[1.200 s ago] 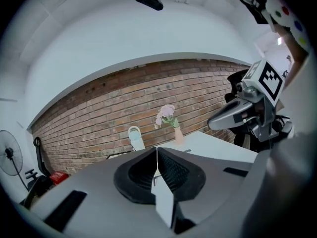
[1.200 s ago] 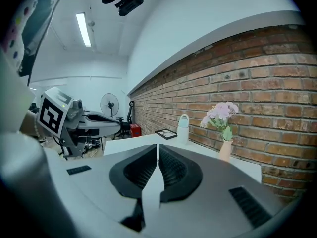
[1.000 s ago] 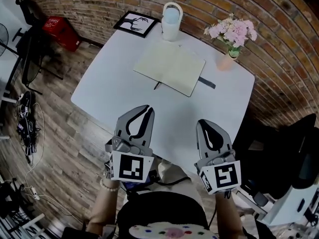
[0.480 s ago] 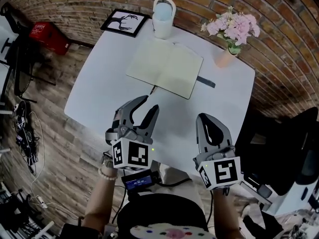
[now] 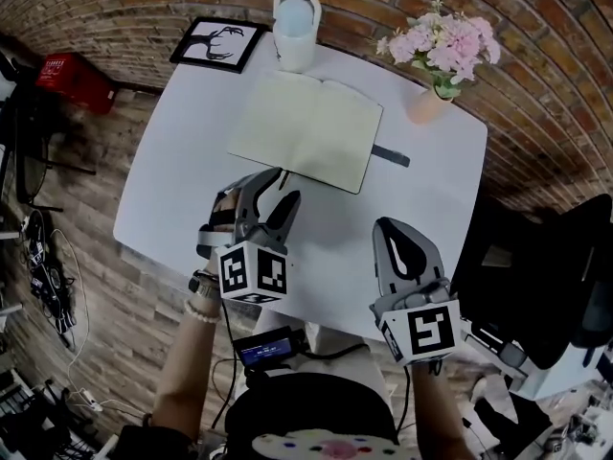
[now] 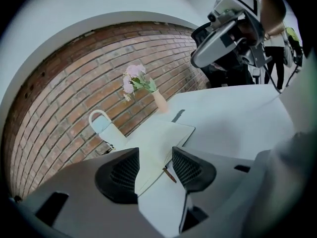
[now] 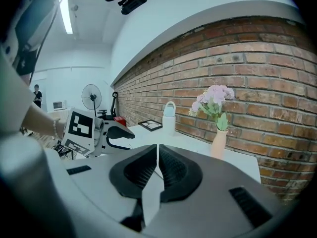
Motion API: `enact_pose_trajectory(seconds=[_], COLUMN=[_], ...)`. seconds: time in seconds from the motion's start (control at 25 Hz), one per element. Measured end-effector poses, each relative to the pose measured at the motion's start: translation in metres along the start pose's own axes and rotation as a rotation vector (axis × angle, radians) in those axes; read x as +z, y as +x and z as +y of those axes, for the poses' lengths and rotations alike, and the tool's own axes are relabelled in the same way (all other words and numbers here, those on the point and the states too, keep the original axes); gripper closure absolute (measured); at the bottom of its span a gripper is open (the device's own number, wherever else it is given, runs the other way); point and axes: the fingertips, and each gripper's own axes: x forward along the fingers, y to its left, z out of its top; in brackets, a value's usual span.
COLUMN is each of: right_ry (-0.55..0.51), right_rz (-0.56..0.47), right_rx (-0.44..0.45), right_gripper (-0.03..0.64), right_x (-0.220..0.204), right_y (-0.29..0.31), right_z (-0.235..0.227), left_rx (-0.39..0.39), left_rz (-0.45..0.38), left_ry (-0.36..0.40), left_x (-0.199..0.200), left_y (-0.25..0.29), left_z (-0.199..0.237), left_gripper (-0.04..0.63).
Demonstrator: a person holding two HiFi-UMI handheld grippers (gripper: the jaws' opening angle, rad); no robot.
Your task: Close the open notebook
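White table point(image 5: 172, 185), approach step: left gripper point(image 5: 278, 188) jaws just opened, nothing between, notebook point(image 5: 306, 130) at its 12 o'clock; right gripper point(image 5: 391, 230) clenched, empty. Next, probably: pinch cover, fold over.

In the left gripper view, the pads point(image 6: 124, 172) of the left gripper point(image 6: 155, 150), whose jaws have just been opening with nothing between them, cover the near edge of the notebook point(image 6: 158, 133) either side of the pen point(image 6: 168, 174). A dark strip point(image 5: 391, 155) right of the notebook runs under it, the rest hidden. The closed jaws of the right gripper point(image 7: 157, 150) block nearly all the notebook.
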Motion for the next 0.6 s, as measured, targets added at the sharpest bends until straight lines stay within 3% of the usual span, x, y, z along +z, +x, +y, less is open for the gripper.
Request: enact_pose_trajectory(seconds=[0.6], right_ry=[0.036], right_rz=[0.049], right_rx=[-0.058], right_gripper=[0.58], right_x=[-0.014], right_y=[0.011], right_z=[-0.013], left_rx=[-0.107], left_rz=[0.09], left_ry=[0.289], left_x=[-0.03], left_y=[0.055], left_z=[-0.02], left_gripper=[0.38])
